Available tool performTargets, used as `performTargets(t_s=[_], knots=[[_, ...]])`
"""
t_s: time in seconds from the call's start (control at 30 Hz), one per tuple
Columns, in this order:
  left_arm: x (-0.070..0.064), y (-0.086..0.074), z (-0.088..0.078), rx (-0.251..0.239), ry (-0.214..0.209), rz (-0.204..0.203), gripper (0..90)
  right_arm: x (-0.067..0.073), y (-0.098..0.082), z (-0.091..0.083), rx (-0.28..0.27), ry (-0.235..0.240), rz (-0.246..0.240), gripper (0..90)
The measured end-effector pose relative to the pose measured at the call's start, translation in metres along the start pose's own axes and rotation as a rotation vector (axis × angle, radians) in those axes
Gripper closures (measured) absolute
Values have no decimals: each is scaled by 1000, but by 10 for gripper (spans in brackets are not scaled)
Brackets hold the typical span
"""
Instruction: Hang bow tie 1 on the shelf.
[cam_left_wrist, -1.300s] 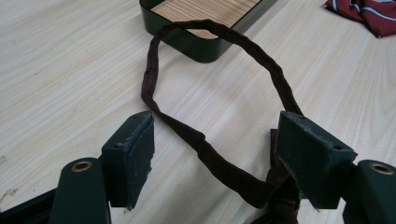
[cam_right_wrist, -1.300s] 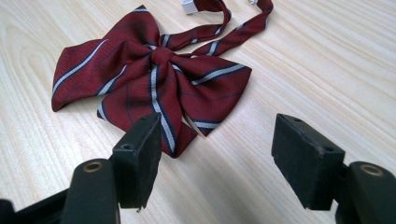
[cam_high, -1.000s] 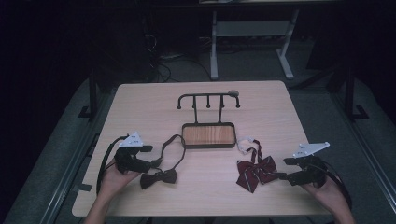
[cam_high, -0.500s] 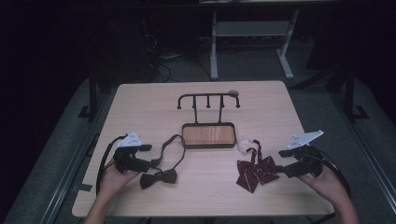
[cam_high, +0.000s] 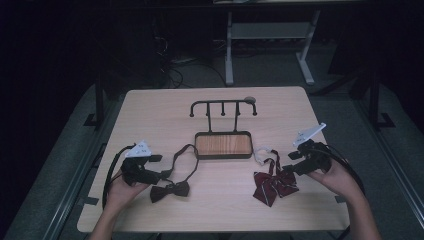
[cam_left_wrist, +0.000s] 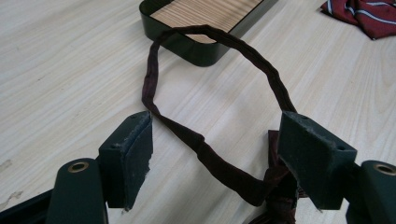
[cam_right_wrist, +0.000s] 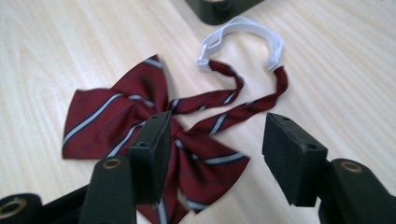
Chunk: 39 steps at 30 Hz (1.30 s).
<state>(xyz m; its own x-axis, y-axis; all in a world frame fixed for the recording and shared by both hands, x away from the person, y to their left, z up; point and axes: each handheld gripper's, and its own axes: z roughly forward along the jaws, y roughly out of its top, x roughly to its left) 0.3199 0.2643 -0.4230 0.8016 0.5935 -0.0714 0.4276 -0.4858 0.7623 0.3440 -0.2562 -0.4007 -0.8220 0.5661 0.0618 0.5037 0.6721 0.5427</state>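
A dark brown bow tie lies at the front left of the table, its strap looped toward the tray. My left gripper sits just left of it, open, and the strap runs across the gap between its pads without being pinched. At the front right lies a red striped bow tie with a white elastic band. My right gripper hovers at its right side. Its jaws have just been closing but remain open; the tie's knot and straps lie below them, untouched.
A black tray with a wooden floor stands mid-table, and a black hook rack rises behind it. The tray's rim is close beyond the strap loop. Bare tabletop lies at the back; the floor around is dark.
My right gripper has moved away from the front edge, up and leftward, toward the red tie. The left gripper and both ties have stayed put.
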Motion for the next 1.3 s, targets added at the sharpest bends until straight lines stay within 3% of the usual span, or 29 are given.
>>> performTargets(t_s=[0.6,0.77,1.2,1.3], knots=[[4,-1,-2,-7,13,-25,261,-20,24,17,71,29,14,483],[5,-1,-2,-15,13,-40,246,-24,31,24,98,25,20,491],[3,1,-2,-2,13,-25,244,-36,43,41,148,4,14,543],[3,1,-2,-4,7,-25,244,-42,43,50,163,-4,34,558]])
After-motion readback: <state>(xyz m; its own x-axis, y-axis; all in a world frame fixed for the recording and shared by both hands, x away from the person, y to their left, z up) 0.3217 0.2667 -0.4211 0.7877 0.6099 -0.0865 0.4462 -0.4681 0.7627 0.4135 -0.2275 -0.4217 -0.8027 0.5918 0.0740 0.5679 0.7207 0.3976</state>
